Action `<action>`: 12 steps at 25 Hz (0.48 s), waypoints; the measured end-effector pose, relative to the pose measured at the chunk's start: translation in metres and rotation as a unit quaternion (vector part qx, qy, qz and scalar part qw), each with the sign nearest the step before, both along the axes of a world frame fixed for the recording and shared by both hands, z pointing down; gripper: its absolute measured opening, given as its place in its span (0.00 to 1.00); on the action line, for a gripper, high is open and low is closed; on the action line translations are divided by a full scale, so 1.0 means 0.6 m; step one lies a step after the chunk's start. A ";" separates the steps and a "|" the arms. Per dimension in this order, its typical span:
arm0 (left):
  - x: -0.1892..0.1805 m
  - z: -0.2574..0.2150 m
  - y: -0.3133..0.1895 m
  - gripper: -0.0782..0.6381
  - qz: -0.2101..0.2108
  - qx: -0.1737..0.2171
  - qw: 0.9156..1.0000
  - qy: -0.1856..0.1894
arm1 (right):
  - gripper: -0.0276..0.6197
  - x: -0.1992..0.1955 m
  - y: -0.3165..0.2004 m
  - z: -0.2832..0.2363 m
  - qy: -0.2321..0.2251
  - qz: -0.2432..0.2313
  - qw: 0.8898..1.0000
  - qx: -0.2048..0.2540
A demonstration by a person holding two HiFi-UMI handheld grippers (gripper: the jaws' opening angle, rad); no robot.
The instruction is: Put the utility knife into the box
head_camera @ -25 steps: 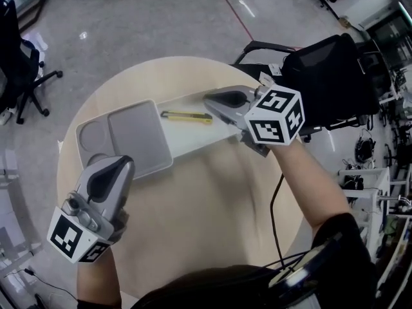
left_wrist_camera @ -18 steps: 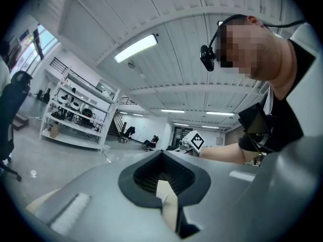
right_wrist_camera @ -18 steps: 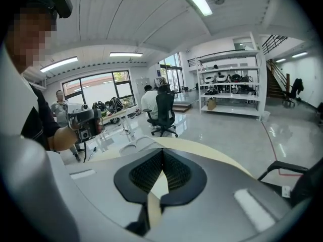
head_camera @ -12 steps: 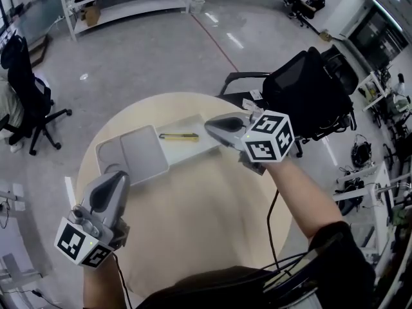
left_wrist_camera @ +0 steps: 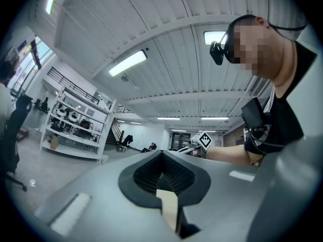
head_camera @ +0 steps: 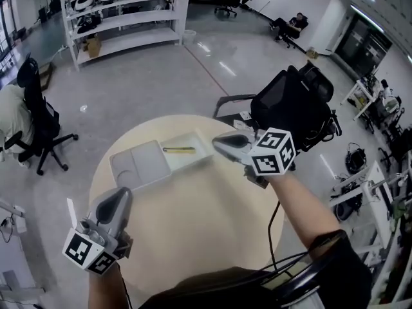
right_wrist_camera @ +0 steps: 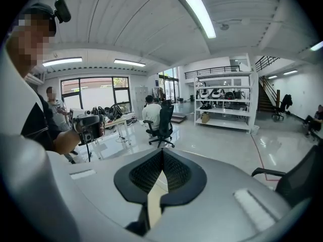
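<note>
The yellow utility knife [head_camera: 179, 150] lies inside the white box [head_camera: 199, 156] at the far side of the round wooden table [head_camera: 193, 224]. A grey tray [head_camera: 138, 164] sits against the box's left end. My right gripper [head_camera: 219, 142] hovers just right of the box, shut and empty. Over the table's near left edge, my left gripper [head_camera: 118, 198] is held up, also shut with nothing in it. Both gripper views look out over the room, not at the table. The left gripper view catches the right gripper's marker cube [left_wrist_camera: 204, 139].
A black office chair [head_camera: 293, 111] stands right behind the table. Another chair [head_camera: 38, 118] and a seated person [head_camera: 9, 124] are at the left, with white shelves [head_camera: 122, 11] beyond. A black cable [head_camera: 275, 217] runs across the table's right side.
The head view has risen and takes in more of the room. The right gripper has drawn slightly back from the box. The knife stays in the box.
</note>
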State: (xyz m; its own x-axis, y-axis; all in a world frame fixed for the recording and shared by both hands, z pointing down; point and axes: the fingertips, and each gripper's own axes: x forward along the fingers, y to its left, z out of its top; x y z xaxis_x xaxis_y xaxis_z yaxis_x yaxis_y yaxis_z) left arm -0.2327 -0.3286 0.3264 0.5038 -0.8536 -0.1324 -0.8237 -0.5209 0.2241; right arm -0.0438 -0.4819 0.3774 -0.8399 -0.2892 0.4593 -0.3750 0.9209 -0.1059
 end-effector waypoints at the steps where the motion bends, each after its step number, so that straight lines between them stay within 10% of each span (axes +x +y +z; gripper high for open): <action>1: -0.001 -0.009 0.015 0.11 0.003 0.002 1.000 0.001 | 0.06 0.002 0.016 -0.010 -0.002 0.003 1.000 0.002; 12: -0.069 -0.063 0.159 0.11 0.020 0.012 1.000 -0.018 | 0.06 -0.015 0.178 -0.074 -0.030 0.036 0.999 0.024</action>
